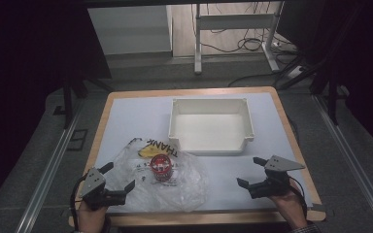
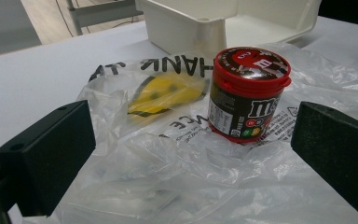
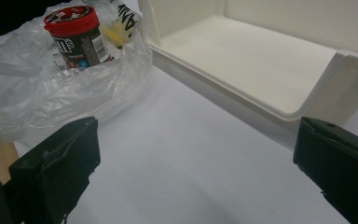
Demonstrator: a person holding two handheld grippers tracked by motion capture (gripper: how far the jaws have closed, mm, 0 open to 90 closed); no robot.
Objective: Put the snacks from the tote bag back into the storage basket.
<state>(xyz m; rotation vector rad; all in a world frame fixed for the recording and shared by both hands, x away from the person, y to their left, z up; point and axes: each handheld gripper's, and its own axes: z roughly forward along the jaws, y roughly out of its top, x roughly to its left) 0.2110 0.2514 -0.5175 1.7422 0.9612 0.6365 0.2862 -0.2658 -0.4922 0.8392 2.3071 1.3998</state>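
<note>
Jar (image 2: 248,93), round with a glossy red lid, is sitting mid-frame on crinkly clear bag (image 1: 184,187); we are holding both grippers (image 1: 118,178) (image 1: 250,171) wide open, empty.

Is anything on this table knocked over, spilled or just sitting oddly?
Nothing is spilled or broken. The candy jar stands upright, lid on, on a crumpled clear plastic bag spread flat on the table rather than inside it. The white bin sits square and holds nothing. Both grippers are open, touching nothing.
</note>
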